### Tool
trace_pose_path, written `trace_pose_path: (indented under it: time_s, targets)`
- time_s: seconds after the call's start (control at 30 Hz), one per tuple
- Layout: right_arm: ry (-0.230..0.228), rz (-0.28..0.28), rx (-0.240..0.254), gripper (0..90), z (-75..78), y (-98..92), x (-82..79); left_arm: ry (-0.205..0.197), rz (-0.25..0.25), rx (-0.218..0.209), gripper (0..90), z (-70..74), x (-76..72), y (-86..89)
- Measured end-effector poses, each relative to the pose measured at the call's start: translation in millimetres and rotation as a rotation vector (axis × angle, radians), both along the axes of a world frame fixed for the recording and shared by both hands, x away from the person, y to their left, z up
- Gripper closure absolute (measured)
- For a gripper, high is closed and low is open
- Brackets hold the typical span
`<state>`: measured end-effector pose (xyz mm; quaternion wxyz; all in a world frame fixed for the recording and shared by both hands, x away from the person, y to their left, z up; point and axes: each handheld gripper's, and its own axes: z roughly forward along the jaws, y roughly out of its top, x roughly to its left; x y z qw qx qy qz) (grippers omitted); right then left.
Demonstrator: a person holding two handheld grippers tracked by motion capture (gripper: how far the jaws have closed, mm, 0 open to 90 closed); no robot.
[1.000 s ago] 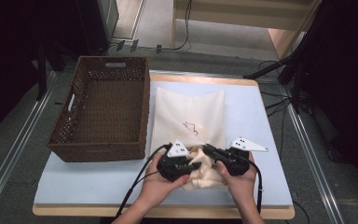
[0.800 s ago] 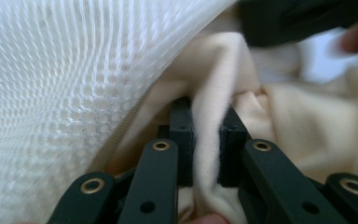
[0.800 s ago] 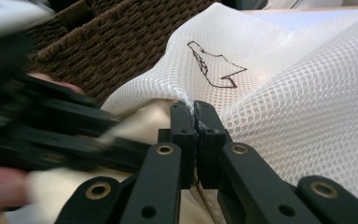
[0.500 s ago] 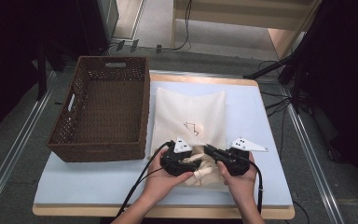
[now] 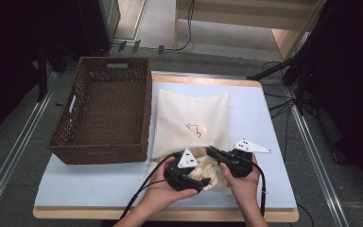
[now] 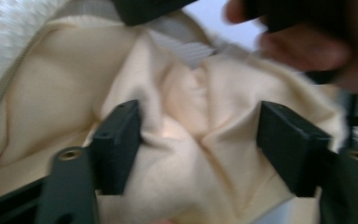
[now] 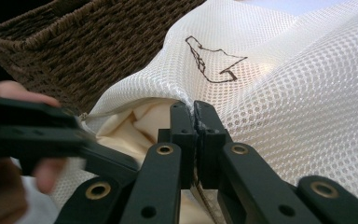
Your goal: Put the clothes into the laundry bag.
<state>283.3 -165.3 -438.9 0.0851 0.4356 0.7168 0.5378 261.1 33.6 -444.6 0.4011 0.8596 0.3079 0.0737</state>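
A white mesh bag with a black line drawing lies flat on the table, its opening facing the person. My right gripper is shut on the bag's opening edge and holds it up; in the high view that gripper is at the bag's near end. A cream cloth sits bunched in the opening. My left gripper is open, its jaws on either side of a fold of the cloth. In the high view the left gripper lies just left of the right hand.
A brown wicker basket stands left of the bag, close beside it, and appears behind the bag in the right gripper view. A pale blue mat covers the table. Cables trail from both grippers toward the front edge.
My left gripper has shifted slightly right and toward the person, deeper against the cream cloth. The right gripper has stayed at the bag's edge.
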Motion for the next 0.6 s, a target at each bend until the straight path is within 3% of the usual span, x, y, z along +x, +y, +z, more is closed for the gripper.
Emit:
trace_pose_path:
  time_s: [0.07, 0.17, 0.2, 0.23, 0.3, 0.37, 0.4, 0.47, 0.53, 0.6]
  targets:
    - [0.000, 0.003, 0.000, 88.3, -0.5, 1.0, -0.4, 0.000, 0.016, 0.038, 61.3, -4.2, 5.8, -5.0]
    - [-0.003, 0.011, 0.004, 88.3, 1.4, 2.7, -1.7, 0.011, 0.072, 0.017, 80.1, 2.6, 11.0, -5.4]
    - [-0.010, 0.013, 0.006, 88.3, 2.6, 3.2, -2.0, -0.059, 0.136, -0.022, 83.2, 7.2, 8.6, -3.7]
    - [-0.013, 0.014, 0.011, 88.3, 4.9, 3.2, -3.0, -0.091, 0.171, -0.047, 84.3, 10.5, 7.9, -3.0]
    - [-0.022, 0.014, 0.022, 88.3, 8.6, 2.9, -4.5, -0.115, 0.224, -0.087, 84.4, 13.7, 9.7, -2.6]
    - [-0.035, 0.013, 0.025, 88.3, 11.5, 1.8, -5.2, -0.128, 0.271, -0.091, 84.2, 11.4, 14.7, -4.7]
    - [-0.033, 0.010, 0.027, 88.3, 11.9, 1.3, -5.3, -0.122, 0.276, -0.077, 83.8, 6.9, 18.7, -6.8]
    - [-0.025, 0.009, 0.019, 88.3, 9.8, 0.7, -4.3, -0.059, 0.254, -0.047, 81.6, -7.9, 28.3, -11.3]
    - [-0.011, 0.005, 0.014, 88.3, 5.6, 0.2, -2.8, -0.020, 0.236, -0.092, 77.2, -14.0, 30.2, -8.8]
    - [-0.004, 0.002, 0.011, 88.3, 2.4, -1.2, -1.6, -0.008, 0.209, -0.133, 67.5, -6.7, 26.0, -3.9]
